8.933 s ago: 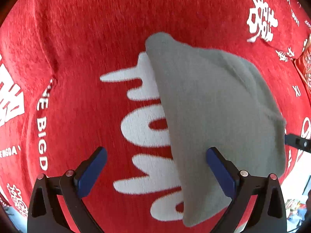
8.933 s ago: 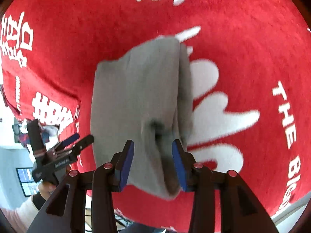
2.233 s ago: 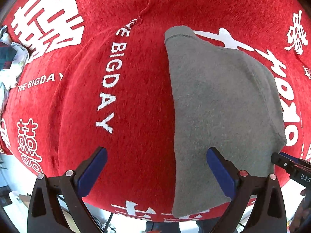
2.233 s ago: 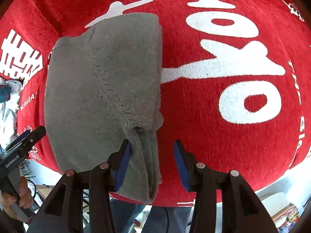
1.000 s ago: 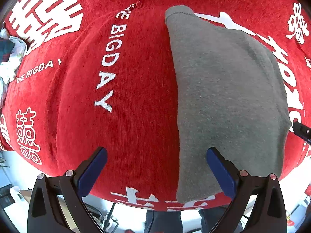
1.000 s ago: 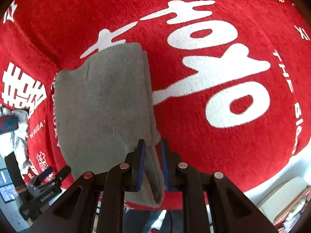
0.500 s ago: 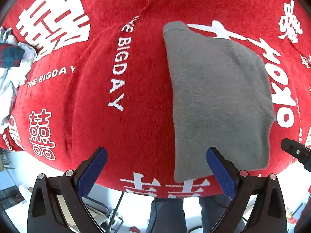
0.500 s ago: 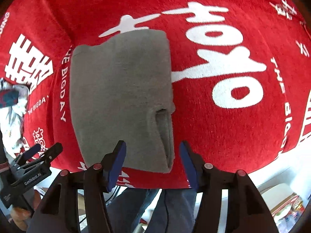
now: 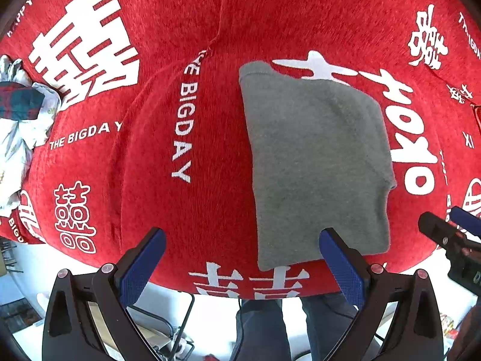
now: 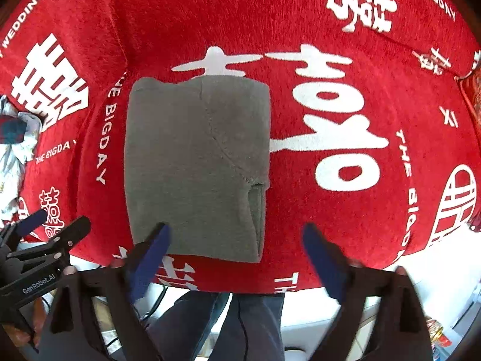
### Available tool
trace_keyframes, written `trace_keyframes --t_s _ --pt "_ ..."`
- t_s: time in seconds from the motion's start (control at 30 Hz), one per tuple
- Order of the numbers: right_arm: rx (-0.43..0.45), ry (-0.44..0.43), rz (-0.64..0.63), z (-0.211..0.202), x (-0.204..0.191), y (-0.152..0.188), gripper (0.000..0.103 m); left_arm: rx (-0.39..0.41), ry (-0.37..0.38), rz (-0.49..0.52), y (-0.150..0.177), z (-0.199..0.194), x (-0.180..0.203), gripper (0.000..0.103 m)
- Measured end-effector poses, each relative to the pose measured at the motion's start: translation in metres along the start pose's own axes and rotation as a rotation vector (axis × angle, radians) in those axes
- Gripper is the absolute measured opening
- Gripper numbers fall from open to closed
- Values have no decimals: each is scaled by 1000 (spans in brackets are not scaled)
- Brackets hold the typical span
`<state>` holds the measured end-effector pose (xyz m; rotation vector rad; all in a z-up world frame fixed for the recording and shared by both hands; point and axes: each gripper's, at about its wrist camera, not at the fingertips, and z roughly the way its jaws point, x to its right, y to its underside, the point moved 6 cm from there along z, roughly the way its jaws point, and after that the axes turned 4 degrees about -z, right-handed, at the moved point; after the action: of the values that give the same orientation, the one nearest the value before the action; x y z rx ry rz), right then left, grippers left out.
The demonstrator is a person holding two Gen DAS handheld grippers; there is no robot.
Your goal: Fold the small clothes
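Note:
A folded grey garment [image 9: 315, 162] [image 10: 195, 162] lies flat on the red cloth with white lettering [image 9: 192, 60] [image 10: 345, 210], near its front edge. My left gripper [image 9: 240, 263] hangs open above the cloth, its right finger over the garment's near left corner. My right gripper [image 10: 237, 258] hovers above the garment's near edge; its jaws are opening wide and blurred, with nothing held between them. Each gripper shows at the edge of the other's view: the right one [image 9: 448, 240], the left one [image 10: 45, 240].
A crumpled pile of pale and dark plaid clothes [image 9: 18, 126] [image 10: 15, 138] lies at the far left of the cloth. The table's front edge runs just below the garment, with a person's legs in dark trousers [image 10: 228, 322] and floor clutter beyond it.
The right gripper let go of the garment's near right edge and spread wide. Both grippers rose, so the garment looks smaller and lies flat.

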<state>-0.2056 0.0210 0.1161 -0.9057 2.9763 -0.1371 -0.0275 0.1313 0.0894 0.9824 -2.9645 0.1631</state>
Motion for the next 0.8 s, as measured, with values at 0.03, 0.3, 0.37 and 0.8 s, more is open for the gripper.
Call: trace_keyframes --t_s 0.03,0.3,0.37,0.8 --pt "4 0 0 -2 0 0 95 2 0 0 0 -1 1 102" --pt "20 28 5 -9 1 -2 95 13 6 -3 -1 -12 4 102" --pt "15 26 8 -11 0 -2 95 19 1 0 -2 -14 5 102" --pt "8 21 8 -19 -2 -7 95 38 -3 -8 -1 -22 6 102"
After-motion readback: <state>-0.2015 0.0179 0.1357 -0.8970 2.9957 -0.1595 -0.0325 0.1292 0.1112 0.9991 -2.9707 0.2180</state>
